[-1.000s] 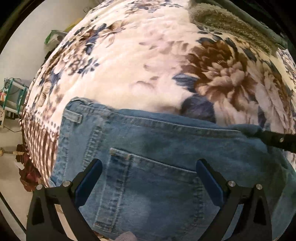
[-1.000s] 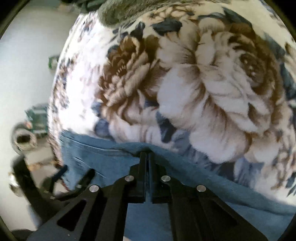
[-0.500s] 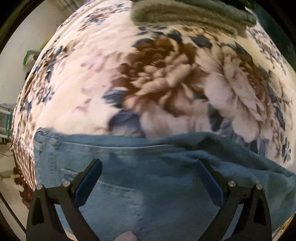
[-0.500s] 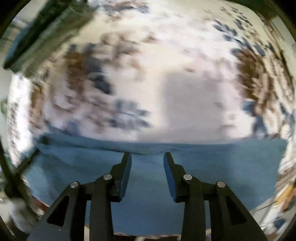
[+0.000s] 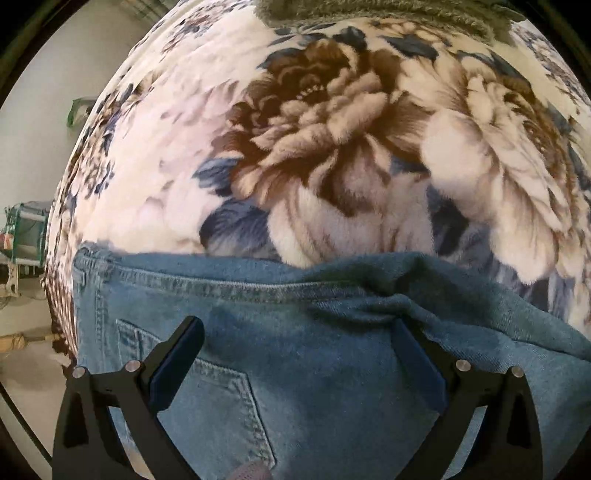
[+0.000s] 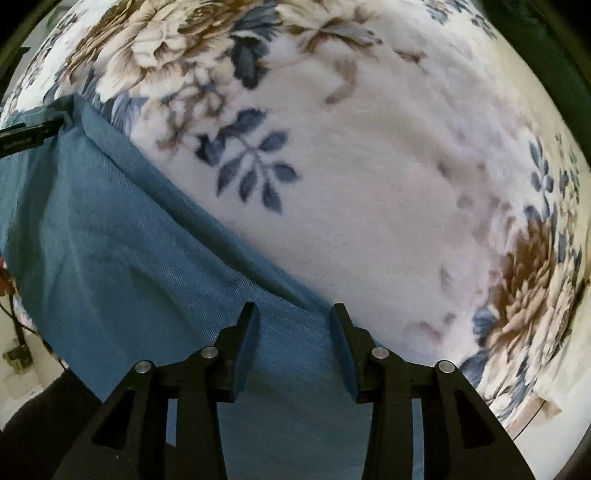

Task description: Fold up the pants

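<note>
From the left wrist, the left gripper (image 5: 295, 343) gapes wide over the jeans (image 5: 295, 362) on the floral blanket (image 5: 332, 147); from the right wrist, the right gripper (image 6: 293, 325) hangs half-open over heavy, limp denim, best pinched at its folded edge (image 6: 207, 221).

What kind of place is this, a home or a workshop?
Probably a home, likely a bedroom: blue jeans lie on a plush floral blanket that seems to cover a bed, with a shaggy grey cloth at its far edge and household clutter by the wall.
</note>
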`<state>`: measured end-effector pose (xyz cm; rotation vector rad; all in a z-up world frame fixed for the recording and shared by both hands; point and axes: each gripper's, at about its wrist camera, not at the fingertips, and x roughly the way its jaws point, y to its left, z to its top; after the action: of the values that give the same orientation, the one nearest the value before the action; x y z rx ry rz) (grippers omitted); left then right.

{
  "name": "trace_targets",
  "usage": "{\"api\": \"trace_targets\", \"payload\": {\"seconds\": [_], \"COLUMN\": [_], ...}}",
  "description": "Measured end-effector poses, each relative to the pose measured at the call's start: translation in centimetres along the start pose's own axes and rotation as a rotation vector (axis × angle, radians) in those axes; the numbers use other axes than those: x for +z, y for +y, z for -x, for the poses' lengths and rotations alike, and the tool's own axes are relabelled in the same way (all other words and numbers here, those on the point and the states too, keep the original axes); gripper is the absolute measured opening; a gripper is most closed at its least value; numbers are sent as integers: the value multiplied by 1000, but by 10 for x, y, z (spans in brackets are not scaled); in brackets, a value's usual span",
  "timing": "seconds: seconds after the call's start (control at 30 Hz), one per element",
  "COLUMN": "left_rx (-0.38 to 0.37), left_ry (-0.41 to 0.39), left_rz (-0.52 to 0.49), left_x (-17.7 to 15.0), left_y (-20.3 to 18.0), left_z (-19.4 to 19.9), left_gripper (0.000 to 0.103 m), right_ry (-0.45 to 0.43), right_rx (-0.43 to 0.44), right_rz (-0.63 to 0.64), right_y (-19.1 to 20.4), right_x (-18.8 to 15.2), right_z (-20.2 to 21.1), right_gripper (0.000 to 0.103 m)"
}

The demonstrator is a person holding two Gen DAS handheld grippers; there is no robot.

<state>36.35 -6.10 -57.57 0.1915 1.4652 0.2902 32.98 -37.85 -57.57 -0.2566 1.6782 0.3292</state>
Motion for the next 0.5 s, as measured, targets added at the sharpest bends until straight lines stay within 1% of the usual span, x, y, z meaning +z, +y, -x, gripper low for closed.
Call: {"api": "trace_targets", "payload": {"seconds": [0.03, 0.07, 0.1, 0.13, 0.17, 0.2, 0.27, 0.37, 0.43, 0.47, 0.5], "left_rx": [4, 11, 18, 27, 34, 39, 48, 44, 50, 55, 60], "left_ry": [1, 2, 2, 1, 0, -2, -11, -13, -9, -8, -10], "left_rz": [6, 11, 14, 18, 20, 24, 30, 40, 41, 39, 37], "left_x": [-2, -3, -2, -3, -5, -6, -7, -3, -3, -4, -3], "left_y": [-1, -1, -1, -3, -5, -7, -9, -6, -8, -9, -8], "left_z": [1, 2, 4, 6, 9, 11, 16, 16, 15, 16, 15], "left_gripper": [103, 103, 103, 103, 103, 103, 103, 103, 103, 103, 103], "right_ry": [6, -6, -22, -34, -57, -99, -146, -210, -200, -173, -166], "right_rx": [-7, -17, -32, -42, -41, -60, -104, -74, 96, 234, 260], "right_rz": [-2, -1, -2, -10, -19, -29, -64, -164, -240, -289, -305], "right_y": [-4, -7, -3, -5, -8, -13, -19, -39, -66, -79, -88], "right_x": [-5, -8, -11, -15, -20, -31, -41, -53, -61, -63, -61], "right_z": [-2, -1, -3, -1, 1, 4, 10, 20, 22, 20, 19], "right_gripper": [41, 29, 9, 2, 0, 0, 0, 0, 0, 0, 5]}}
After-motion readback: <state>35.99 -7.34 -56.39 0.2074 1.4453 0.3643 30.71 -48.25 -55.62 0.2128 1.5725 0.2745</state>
